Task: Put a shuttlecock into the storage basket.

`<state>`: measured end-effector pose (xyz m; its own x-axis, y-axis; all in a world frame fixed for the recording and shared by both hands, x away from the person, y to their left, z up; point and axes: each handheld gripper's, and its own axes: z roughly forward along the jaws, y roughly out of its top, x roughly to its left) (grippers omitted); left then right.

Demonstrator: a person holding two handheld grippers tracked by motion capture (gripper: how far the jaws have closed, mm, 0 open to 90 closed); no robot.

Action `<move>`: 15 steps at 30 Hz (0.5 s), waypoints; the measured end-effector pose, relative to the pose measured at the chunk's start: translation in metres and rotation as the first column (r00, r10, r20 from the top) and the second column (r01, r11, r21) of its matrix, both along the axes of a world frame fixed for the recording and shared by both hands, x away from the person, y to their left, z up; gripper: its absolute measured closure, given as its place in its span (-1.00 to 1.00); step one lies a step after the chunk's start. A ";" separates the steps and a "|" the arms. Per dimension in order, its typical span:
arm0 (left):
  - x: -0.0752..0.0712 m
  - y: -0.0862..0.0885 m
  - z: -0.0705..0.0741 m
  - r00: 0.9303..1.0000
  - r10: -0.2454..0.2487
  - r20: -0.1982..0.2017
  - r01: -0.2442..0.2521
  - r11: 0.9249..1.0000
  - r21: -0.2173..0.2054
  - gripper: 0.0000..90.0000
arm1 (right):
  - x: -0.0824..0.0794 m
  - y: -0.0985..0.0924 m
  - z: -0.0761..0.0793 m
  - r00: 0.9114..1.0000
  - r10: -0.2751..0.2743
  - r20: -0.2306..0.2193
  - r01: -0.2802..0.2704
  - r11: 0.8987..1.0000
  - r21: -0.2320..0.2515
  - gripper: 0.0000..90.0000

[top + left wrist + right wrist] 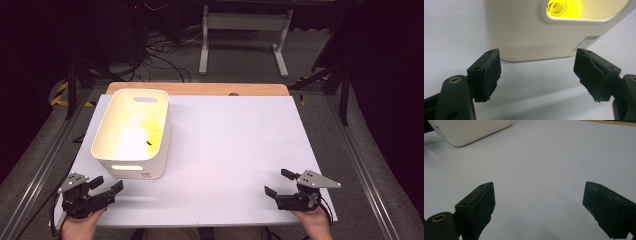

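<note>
Near the bin [132,131], left gripper [108,186] fingers spread wide, empty.

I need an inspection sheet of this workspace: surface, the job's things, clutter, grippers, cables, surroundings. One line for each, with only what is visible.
Surface: white sheet over a wooden table; its bare part looks clean.
Job's things: cream bin upright on the sheet's left, handle slots in its end walls, a barcode label low on the near wall; a yellow ribbed thing shows through the slot, kind unclear.
Clutter: nothing seen on the sheet.
Grippers: left gripper open, just before the bin's near wall, not touching; right gripper open, at the sheet's near right, holding nothing.
Cables: a tangle of cables on the floor behind the table.
Surroundings: grey floor, white frame legs beyond, dark edges.
</note>
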<state>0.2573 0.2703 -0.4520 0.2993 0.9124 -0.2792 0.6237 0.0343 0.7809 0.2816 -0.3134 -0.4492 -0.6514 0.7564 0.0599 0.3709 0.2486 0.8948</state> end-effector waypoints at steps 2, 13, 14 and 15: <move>-0.001 -0.001 -0.002 1.000 -0.003 0.006 0.003 1.000 0.001 -0.49 | -0.001 -0.001 0.000 1.000 0.000 0.000 0.000 1.000 0.005 -0.75; -0.004 0.000 -0.005 0.999 0.000 0.037 0.000 1.000 -0.005 -0.51 | -0.006 -0.005 -0.002 1.000 -0.012 0.001 0.012 1.000 0.016 -0.75; -0.004 0.000 -0.005 0.999 0.001 0.040 -0.001 1.000 -0.005 -0.51 | -0.006 -0.006 -0.002 1.000 -0.013 0.002 0.013 1.000 0.016 -0.75; -0.005 0.000 -0.006 0.999 0.000 0.041 0.000 1.000 -0.005 -0.51 | -0.006 -0.006 -0.002 1.000 -0.013 0.004 0.012 1.000 0.017 -0.75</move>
